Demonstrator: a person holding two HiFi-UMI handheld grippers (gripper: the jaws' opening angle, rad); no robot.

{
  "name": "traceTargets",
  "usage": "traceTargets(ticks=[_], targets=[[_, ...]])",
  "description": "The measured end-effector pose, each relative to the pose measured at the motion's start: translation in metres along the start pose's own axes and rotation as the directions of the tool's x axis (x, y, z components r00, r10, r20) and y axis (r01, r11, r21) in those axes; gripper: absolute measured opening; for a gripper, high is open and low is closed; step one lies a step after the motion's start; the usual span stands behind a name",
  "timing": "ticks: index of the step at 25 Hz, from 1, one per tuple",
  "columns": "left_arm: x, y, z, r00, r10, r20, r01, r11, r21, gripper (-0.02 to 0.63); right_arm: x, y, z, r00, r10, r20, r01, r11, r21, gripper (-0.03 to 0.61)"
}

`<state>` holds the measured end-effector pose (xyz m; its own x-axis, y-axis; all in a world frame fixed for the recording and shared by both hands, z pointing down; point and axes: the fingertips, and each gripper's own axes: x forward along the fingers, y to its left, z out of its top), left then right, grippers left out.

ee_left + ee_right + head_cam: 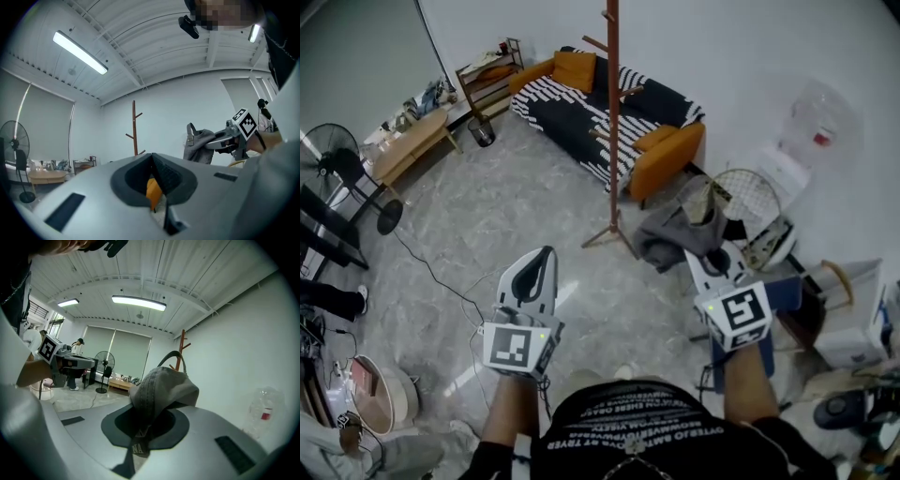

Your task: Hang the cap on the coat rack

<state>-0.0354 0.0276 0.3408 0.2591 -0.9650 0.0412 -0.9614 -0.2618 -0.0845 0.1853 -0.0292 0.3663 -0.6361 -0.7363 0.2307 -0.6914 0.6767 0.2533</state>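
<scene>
The grey cap (677, 229) hangs from my right gripper (705, 251), which is shut on its edge. In the right gripper view the cap (161, 385) bulges up over the jaws, its strap loop on top, and the right gripper (142, 426) pinches the fabric. The brown wooden coat rack (612, 122) stands on the floor just left of and beyond the cap; its pegs (183, 344) show behind the cap. My left gripper (544, 255) is held out low at the left, shut and empty (152, 169). From it I see the rack (134, 127) and the cap (198, 146) to the right.
A striped sofa (581, 117) with orange cushions sits behind the rack. A standing fan (337, 164), low wooden table (411, 142) and shelf (490, 80) line the left side. A water dispenser (787, 169), bags and boxes crowd the right. A cable (431, 272) runs over the floor.
</scene>
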Motion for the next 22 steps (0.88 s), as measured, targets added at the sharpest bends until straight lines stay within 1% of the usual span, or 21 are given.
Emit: traceTargets(ticks=[4,8,11,16,22], targets=[[0.001,0.008,-0.001,1.000,0.019,0.013,-0.018,0.999,-0.028,0.003,0.009,0.000,0.000,1.000,0.011,-0.002,-0.011,1.000,0.003,0.018],[0.004,0.020,-0.002,1.000,0.023,0.012,-0.023,0.999,-0.027,0.003,0.022,0.006,0.004,1.000,0.024,-0.015,-0.023,1.000,0.007,0.018],[0.008,0.029,0.000,1.000,0.010,0.016,-0.010,1.000,-0.013,0.003,0.032,0.010,0.006,1.000,0.019,-0.015,-0.018,1.000,0.010,0.017],[0.026,0.049,0.003,1.000,-0.019,0.016,0.020,1.000,-0.011,0.003,0.057,0.017,0.014,1.000,0.008,-0.012,-0.008,1.000,0.012,0.017],[0.055,0.063,0.000,0.999,-0.045,0.013,0.045,0.999,-0.008,0.003,0.081,0.007,0.015,1.000,-0.006,-0.023,0.006,1.000,0.022,0.018]])
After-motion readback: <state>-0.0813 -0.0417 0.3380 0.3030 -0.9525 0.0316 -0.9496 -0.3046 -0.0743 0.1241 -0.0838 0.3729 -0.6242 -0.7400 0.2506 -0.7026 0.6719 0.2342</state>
